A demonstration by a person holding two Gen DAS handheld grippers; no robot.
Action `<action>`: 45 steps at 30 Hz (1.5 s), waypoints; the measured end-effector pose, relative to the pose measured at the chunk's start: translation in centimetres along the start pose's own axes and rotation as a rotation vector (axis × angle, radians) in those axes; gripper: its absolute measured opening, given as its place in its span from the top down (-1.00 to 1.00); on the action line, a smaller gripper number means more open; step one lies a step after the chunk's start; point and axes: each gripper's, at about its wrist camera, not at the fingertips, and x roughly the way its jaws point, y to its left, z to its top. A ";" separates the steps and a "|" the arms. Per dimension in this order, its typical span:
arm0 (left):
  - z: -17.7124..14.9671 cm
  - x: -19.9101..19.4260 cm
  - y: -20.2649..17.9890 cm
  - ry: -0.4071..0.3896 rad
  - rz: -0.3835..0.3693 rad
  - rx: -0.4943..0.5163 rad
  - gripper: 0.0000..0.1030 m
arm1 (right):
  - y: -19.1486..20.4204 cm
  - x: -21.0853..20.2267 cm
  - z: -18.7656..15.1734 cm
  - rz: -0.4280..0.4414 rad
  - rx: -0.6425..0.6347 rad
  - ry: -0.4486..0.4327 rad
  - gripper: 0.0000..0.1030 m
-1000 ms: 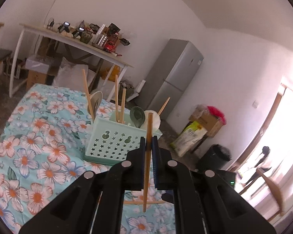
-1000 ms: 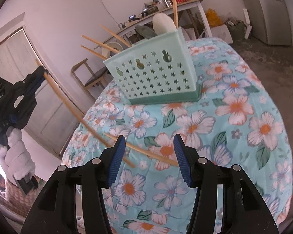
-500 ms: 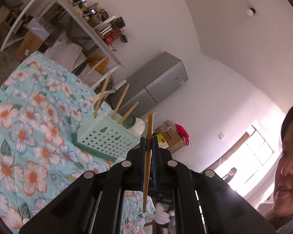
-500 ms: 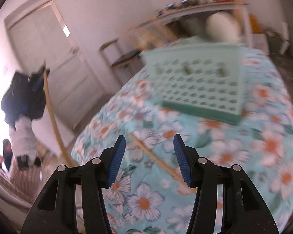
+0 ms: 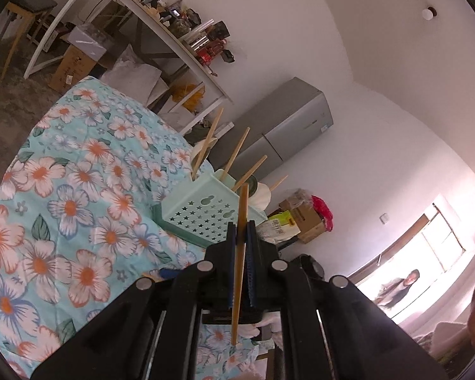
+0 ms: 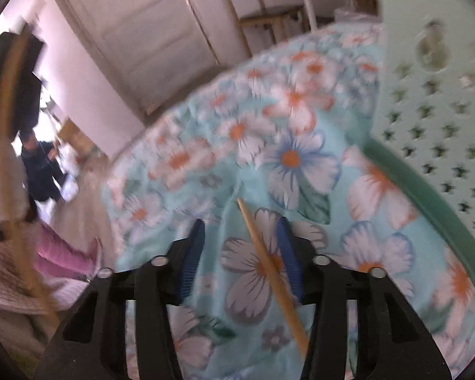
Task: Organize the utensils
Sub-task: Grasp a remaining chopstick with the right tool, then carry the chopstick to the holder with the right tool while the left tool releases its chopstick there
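My left gripper (image 5: 241, 226) is shut on a wooden chopstick (image 5: 242, 209), which stands upright between its blue pads. Beyond it a mint star-punched basket (image 5: 202, 215) sits on the floral tablecloth (image 5: 79, 190) and holds several chopsticks and spoons. My right gripper (image 6: 240, 237) points down at the cloth, and its jaws are closing. A second chopstick (image 6: 262, 259) lies flat on the cloth between them, close to the right pad (image 6: 288, 247), with a gap to the left pad. The basket (image 6: 433, 101) is at the upper right of that view. The left gripper (image 6: 6, 72) shows blurred at the far left.
A white table (image 5: 161, 34) loaded with clutter stands behind the floral one, with a grey fridge (image 5: 288, 126) and cardboard boxes (image 5: 304, 221) to its right. A wooden chair (image 6: 266, 15) and a door (image 6: 136, 31) are behind. A person (image 6: 41, 164) stands far off.
My right gripper has swung down and rolled over the loose chopstick on the cloth, and its jaws have narrowed. My left gripper has rolled and shifted, still clamping its chopstick.
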 end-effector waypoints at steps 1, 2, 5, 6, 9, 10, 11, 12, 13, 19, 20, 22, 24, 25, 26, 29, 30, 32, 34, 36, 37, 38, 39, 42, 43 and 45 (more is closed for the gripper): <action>0.0 0.1 0.0 0.001 0.004 0.001 0.89 | 0.2 0.1 -0.2 -0.016 -0.015 -0.015 0.44; 0.0 0.1 0.0 0.001 0.009 0.003 0.89 | 0.2 0.2 -0.2 -0.026 -0.013 -0.018 0.54; 0.0 0.2 -0.2 0.000 0.015 0.011 0.89 | -0.6 -0.3 -0.6 -0.036 0.041 -0.033 0.84; 0.1 0.3 -0.3 -0.001 0.015 0.014 0.89 | -0.8 -0.5 -0.7 -0.043 0.051 -0.041 0.84; 0.0 0.6 -0.7 0.000 0.018 0.026 0.89 | -1.2 -2.5 -1.4 -0.084 0.088 -0.095 0.90; 0.0 0.7 -0.9 0.002 0.020 0.032 0.89 | -1.3 -3.6 -1.6 -0.093 0.100 -0.122 0.91; 0.0 0.9 -1.1 0.004 0.022 0.039 0.89 | -1.5 -5.1 -1.8 -0.095 0.129 -0.167 0.92; 0.0 1.0 -1.2 0.005 0.023 0.043 0.89 | -1.8 -6.4 -2.0 -0.101 0.149 -0.203 0.92; 0.0 1.2 -1.5 0.005 0.022 0.048 0.89 | -2.0 -7.7 -2.2 -0.109 0.168 -0.243 0.92; 0.4 1.9 -3.2 -0.007 0.024 0.097 0.89 | -2.5 -16.3 -3.1 -0.162 0.260 -0.510 0.92; 0.6 2.0 -3.8 -0.013 0.026 0.117 0.89 | -2.4 -17.6 -3.4 -0.171 0.267 -0.548 0.92; 0.9 2.2 -4.6 -0.023 0.024 0.143 0.89 | -2.0 -20.3 -4.2 -0.200 0.277 -0.632 0.92; 1.6 2.4 -5.9 -0.040 0.011 0.177 0.89 | -2.0 -22.7 -5.1 -0.225 0.284 -0.694 0.92; 1.9 2.4 -6.4 -0.049 0.004 0.192 0.89 | -1.9 -23.6 -5.7 -0.230 0.288 -0.721 0.92; 2.4 2.5 -7.2 -0.067 -0.008 0.213 0.89 | -1.8 -24.0 -6.0 -0.233 0.292 -0.736 0.92; 4.3 2.7 -9.8 -0.125 -0.055 0.272 0.89 | -1.6 -24.8 -7.0 -0.249 0.317 -0.767 0.92; 5.0 2.7 -10.9 -0.150 -0.072 0.298 0.89 | -1.7 -24.9 -7.3 -0.251 0.322 -0.769 0.92; 6.1 2.8 -12.8 -0.201 -0.085 0.347 0.89 | -1.6 -24.5 -7.3 -0.257 0.330 -0.767 0.92; 7.2 3.1 -14.8 -0.264 -0.073 0.409 0.89 | -1.5 -24.6 -8.0 -0.260 0.331 -0.770 0.92; 7.9 3.6 -16.1 -0.301 -0.055 0.452 0.89 | -1.5 -24.6 -8.3 -0.255 0.331 -0.774 0.92; 8.3 4.2 -16.8 -0.321 -0.041 0.478 0.89 | -1.4 -24.6 -8.3 -0.251 0.331 -0.774 0.92; 8.4 4.6 -17.3 -0.333 -0.026 0.496 0.89 | -1.5 -24.6 -8.4 -0.248 0.330 -0.773 0.92; 8.6 5.2 -17.5 -0.340 -0.013 0.512 0.89 | -1.6 -24.6 -8.4 -0.247 0.329 -0.771 0.92; 8.7 7.2 -18.0 -0.364 0.051 0.568 0.89 | -1.7 -24.5 -8.4 -0.236 0.324 -0.767 0.92; 8.7 7.9 -18.1 -0.367 0.075 0.588 0.89 | -1.6 -24.4 -8.4 -0.231 0.322 -0.766 0.92; 8.5 9.7 -17.6 -0.361 0.123 0.610 0.89 | -1.8 -24.3 -8.3 -0.220 0.318 -0.765 0.92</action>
